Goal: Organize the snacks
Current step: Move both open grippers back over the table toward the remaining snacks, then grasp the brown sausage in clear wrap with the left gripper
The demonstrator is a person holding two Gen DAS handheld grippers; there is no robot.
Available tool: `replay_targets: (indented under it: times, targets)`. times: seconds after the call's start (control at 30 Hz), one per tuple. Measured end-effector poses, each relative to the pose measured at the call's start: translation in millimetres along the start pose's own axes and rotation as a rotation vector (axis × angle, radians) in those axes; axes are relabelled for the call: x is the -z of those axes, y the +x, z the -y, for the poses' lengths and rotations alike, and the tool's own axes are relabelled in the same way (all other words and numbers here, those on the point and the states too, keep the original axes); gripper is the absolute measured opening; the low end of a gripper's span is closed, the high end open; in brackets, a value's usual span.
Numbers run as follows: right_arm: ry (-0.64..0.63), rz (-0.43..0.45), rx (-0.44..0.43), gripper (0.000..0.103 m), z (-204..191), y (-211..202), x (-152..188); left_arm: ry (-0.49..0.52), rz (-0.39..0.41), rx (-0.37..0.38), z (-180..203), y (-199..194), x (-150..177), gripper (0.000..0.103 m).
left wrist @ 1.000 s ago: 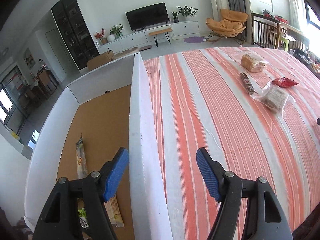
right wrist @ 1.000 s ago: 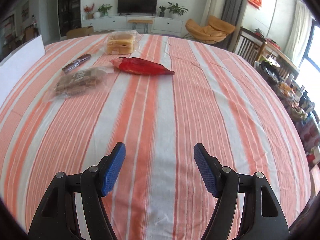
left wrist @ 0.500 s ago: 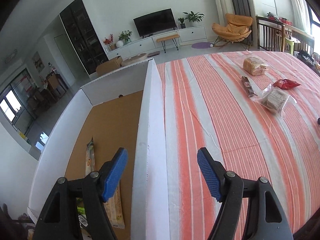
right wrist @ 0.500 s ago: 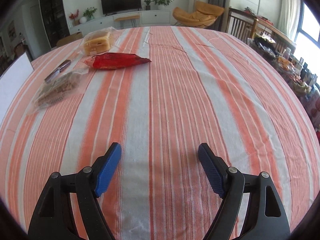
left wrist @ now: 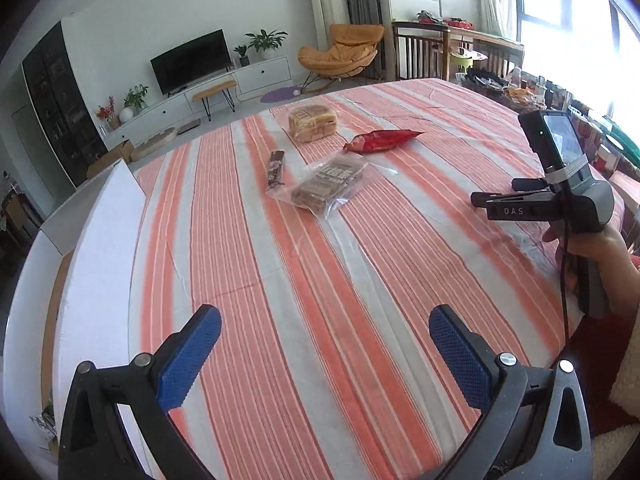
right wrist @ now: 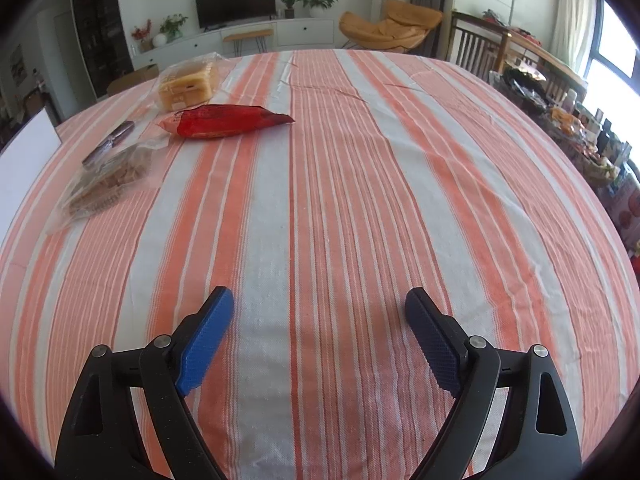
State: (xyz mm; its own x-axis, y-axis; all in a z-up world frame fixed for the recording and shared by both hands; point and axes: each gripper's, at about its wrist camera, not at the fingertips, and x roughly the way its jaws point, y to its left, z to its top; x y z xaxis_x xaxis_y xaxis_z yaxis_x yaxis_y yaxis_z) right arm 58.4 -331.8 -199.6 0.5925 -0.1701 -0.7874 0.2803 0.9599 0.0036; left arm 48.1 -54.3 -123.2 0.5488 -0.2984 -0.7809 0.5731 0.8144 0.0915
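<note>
Several snacks lie on the striped tablecloth: a bagged bread loaf (left wrist: 312,122) (right wrist: 188,86), a red snack packet (left wrist: 380,140) (right wrist: 228,120), a clear bag of brown biscuits (left wrist: 328,184) (right wrist: 108,180) and a dark wrapped bar (left wrist: 275,168) (right wrist: 110,144). A white box (left wrist: 96,248) (right wrist: 24,152) stands at the table's left. My left gripper (left wrist: 324,344) is open and empty above bare cloth, right of the box. My right gripper (right wrist: 318,328) is open and empty over the cloth; the left wrist view shows its body (left wrist: 560,200) at the right.
The orange and white striped tablecloth (left wrist: 360,280) (right wrist: 360,180) covers the table. A cluttered side table (right wrist: 580,120) stands past the right edge. A TV unit (left wrist: 192,84) and an orange chair (left wrist: 340,56) stand beyond the far edge.
My left gripper has swung right, from over the box wall to over the cloth, so the snacks and right gripper now show. My right gripper has shifted slightly. Both stay open.
</note>
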Motion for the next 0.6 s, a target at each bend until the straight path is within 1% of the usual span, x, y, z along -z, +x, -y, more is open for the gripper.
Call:
replay_targets:
  times: [0.07, 0.13, 0.23, 0.3, 0.37, 0.47, 0.53, 0.6]
  targets:
    - [0.0, 0.0, 0.0, 0.09, 0, 0, 0, -0.067, -0.066, 0.061, -8, 24, 3, 0.103]
    - [0.0, 0.0, 0.0, 0.09, 0, 0, 0, -0.159, -0.098, 0.113, -23, 46, -3, 0.103]
    - [0.0, 0.0, 0.0, 0.09, 0, 0, 0, -0.284, -0.089, 0.134, -60, 68, -33, 0.103]
    - [0.0, 0.0, 0.0, 0.09, 0, 0, 0, -0.337, -0.08, 0.128, -81, 86, -62, 0.102]
    - [0.0, 0.0, 0.0, 0.09, 0, 0, 0, -0.352, -0.095, 0.112, -94, 112, -94, 0.102]
    - [-0.001, 0.0, 0.001, 0.09, 0, 0, 0, -0.311, -0.125, 0.091, -97, 156, -136, 0.092]
    - [0.0, 0.0, 0.001, 0.09, 1, 0, 0, -0.281, -0.15, 0.07, -92, 187, -156, 0.087]
    - [0.0, -0.001, 0.0, 0.09, 1, 0, 0, -0.256, -0.175, 0.031, -87, 214, -169, 0.079]
